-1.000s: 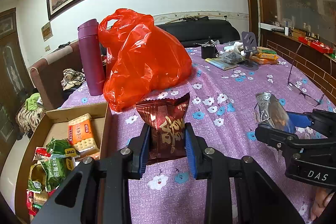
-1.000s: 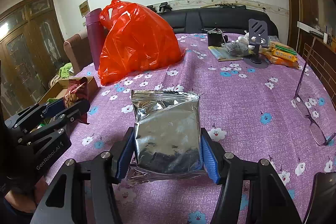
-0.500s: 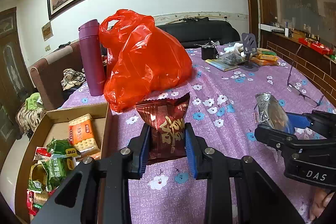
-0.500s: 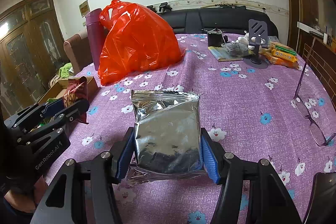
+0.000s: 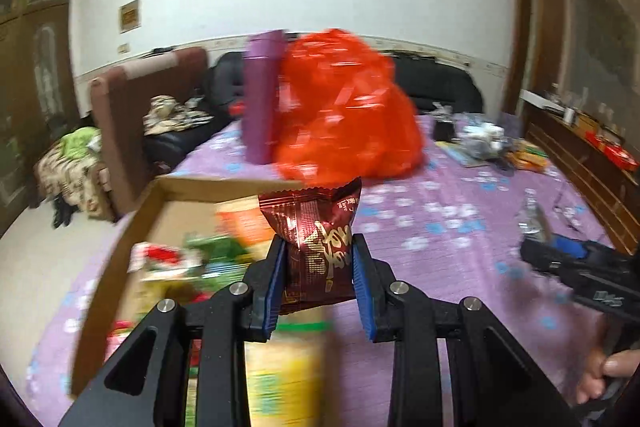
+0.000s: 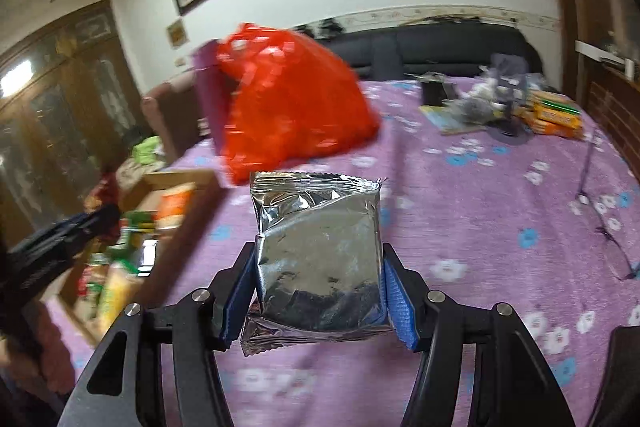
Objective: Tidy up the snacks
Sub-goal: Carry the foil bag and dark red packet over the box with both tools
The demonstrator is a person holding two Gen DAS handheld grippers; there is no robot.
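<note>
A dark red snack packet [image 5: 316, 243] is pinched between the blue pads of my left gripper [image 5: 320, 259], which is shut on it and hangs over the right side of the cardboard box [image 5: 120, 247]. The box holds several green, orange and yellow snack packs, all blurred. My right gripper [image 6: 318, 267] is shut on a silver foil packet [image 6: 320, 255], held above the purple flowered tablecloth [image 6: 480, 207]. In the right wrist view, the left gripper [image 6: 96, 219] shows at the left over the box [image 6: 188, 183]. In the left wrist view, the right gripper [image 5: 568, 251] shows at the right edge.
A red plastic bag [image 5: 348, 115] and a purple flask [image 5: 262, 95] stand behind the box. At the far right end of the table lie orange biscuit packs [image 6: 556, 111], a phone stand and clutter. Eyeglasses [image 6: 608, 219] lie at the right. A sofa and an armchair stand beyond.
My left gripper has swung left with the red packet, from over the tablecloth to over the box. The right gripper with the foil packet has risen a little.
</note>
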